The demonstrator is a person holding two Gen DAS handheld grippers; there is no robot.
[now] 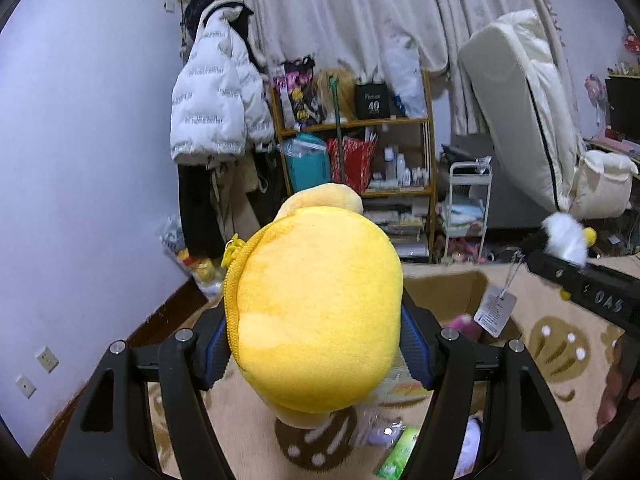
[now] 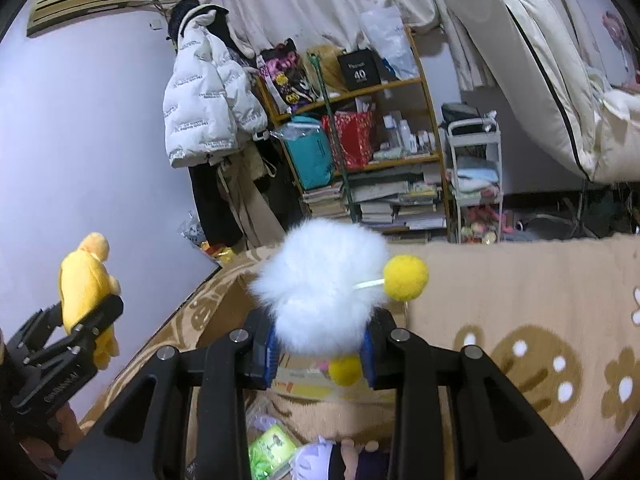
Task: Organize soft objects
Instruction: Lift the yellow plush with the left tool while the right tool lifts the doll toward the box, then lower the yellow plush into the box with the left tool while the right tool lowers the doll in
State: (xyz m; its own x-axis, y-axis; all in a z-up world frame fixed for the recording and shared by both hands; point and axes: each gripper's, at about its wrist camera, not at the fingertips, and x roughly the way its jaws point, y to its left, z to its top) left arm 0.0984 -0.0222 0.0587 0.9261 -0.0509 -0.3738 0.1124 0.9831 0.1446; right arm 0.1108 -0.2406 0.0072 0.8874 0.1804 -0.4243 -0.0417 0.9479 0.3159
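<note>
My left gripper is clamped on the yellow plush and my right gripper on the white fluffy toy, both held up over the open box on the patterned rug. The fluff gives my right pads little to bite, so I judge the toy could slip, or its dangling tag could snag the box flap. I can read "40" on a black bag on the shelf; the tag's print is too small.

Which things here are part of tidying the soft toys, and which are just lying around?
Part of the job:
yellow plush, in the left tongs
white fluffy toy, in the right tongs
cardboard box

Lying about:
white jacket
shelf
green packet
</note>
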